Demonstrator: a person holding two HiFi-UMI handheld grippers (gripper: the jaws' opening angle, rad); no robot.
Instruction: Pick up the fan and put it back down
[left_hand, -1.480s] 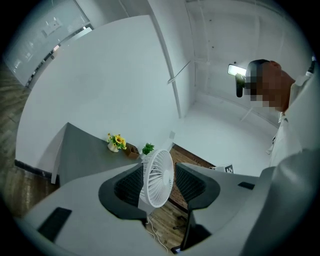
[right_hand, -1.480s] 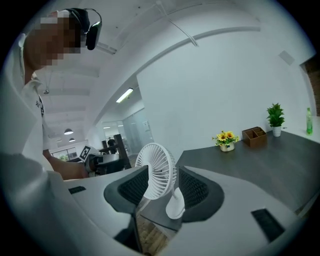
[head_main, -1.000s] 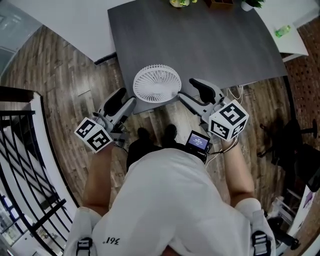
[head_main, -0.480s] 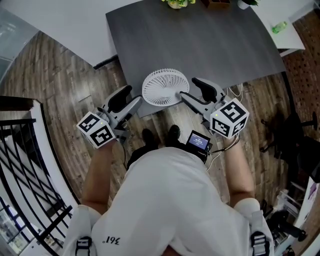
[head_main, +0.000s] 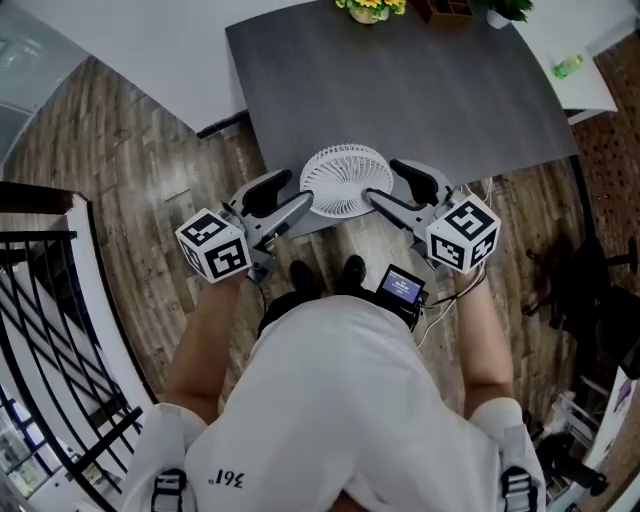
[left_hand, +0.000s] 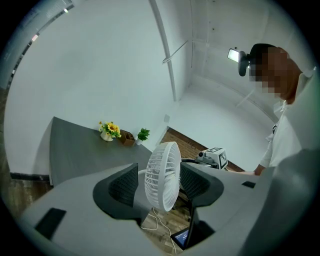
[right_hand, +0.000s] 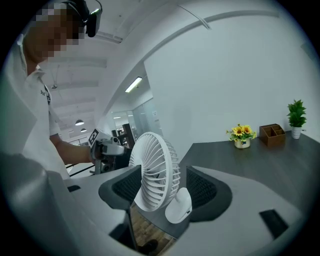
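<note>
1. The fan (head_main: 346, 180) is right at the near edge of the tabletop (head_main: 400, 90), about mid-width. The left gripper (head_main: 290, 197) is up against its left side and the right gripper (head_main: 392, 190) against its right.
2. Both sets of jaws are spread wide. Each gripper view shows the fan's round head edge-on between that gripper's pads. I don't see a real squeeze on it yet, though one pad on the left gripper looks very close to the rim.
3. My guess is this is the grab step, so I'd close both sides slowly and evenly. The head is a thin plastic cage and probably flexes, so I'd use just enough pressure to stop it slipping.
4. Before closing I'd centre the rim in each pair of jaws. If one pad lands first it'll likely shove the fan sideways. It's so near the edge that a nudge toward me could drop it onto the floor (head_main: 150, 150).
5. For the lift I'd go straight up with both grippers level and moving together. I'd set it back down a bit farther in from the edge.
6. As for looks, it's a small white desk fan. The round grille (right_hand: 155, 167) has fine curved ribs fanning out from a centre hub, and it's tilted mostly upward in the head view. A smooth rounded white base (right_hand: 178, 206) sits low beside it. It looks light and all plastic.
</note>
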